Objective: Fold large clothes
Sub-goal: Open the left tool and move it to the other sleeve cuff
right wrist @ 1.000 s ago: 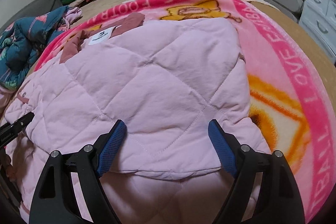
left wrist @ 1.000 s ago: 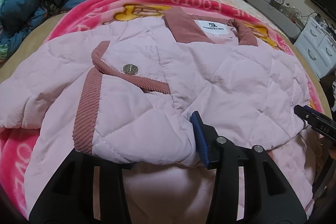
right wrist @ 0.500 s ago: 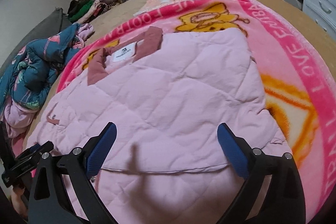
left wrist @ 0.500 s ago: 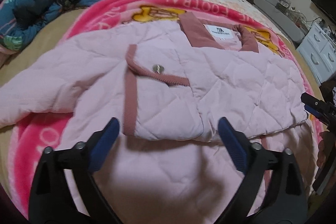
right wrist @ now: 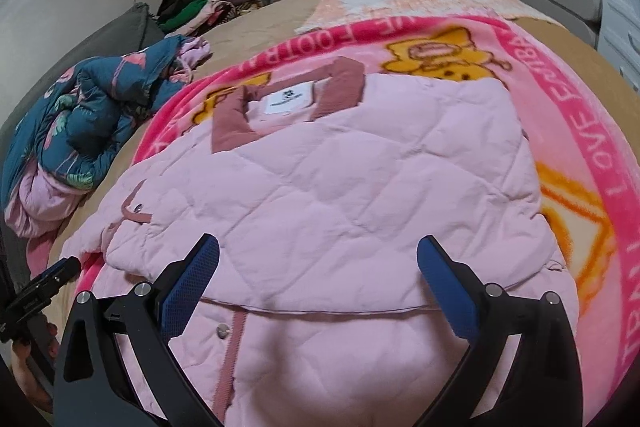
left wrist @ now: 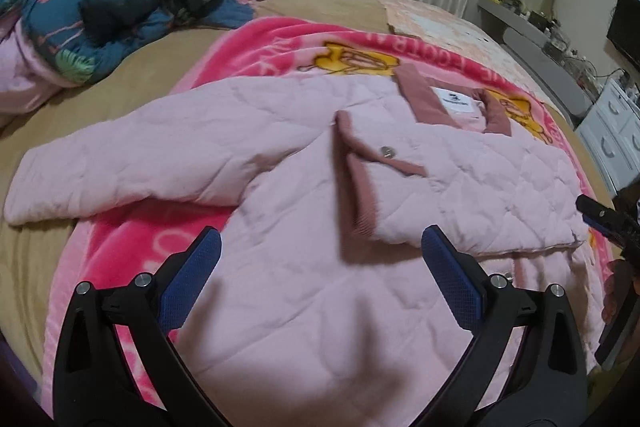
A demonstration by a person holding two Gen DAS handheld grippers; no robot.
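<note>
Both tongs spread wide, gripping nothing: left gripper [left wrist: 320, 263] and right gripper [right wrist: 318, 263] above the pink quilted jacket [right wrist: 360, 179]. Jacket flat ahead on pink blanket [right wrist: 580, 131], one sleeve [left wrist: 132, 163] outstretched leftward.

- My left gripper [left wrist: 320, 259] has its jaws spread wide, and nothing sits between the blue pads [left wrist: 192, 283].
- My right gripper [right wrist: 318, 267] is spread just as wide, its blue pads [right wrist: 446, 291] bare, clasping nothing.
- In the left wrist view, the right gripper's dark tip pokes in at the right edge, with my right hand [left wrist: 614, 301] partly visible beneath it.
- In the right wrist view, the left gripper's tip shows at the lower left edge, with my left hand [right wrist: 30, 375] wrapped around its handle.
</note>
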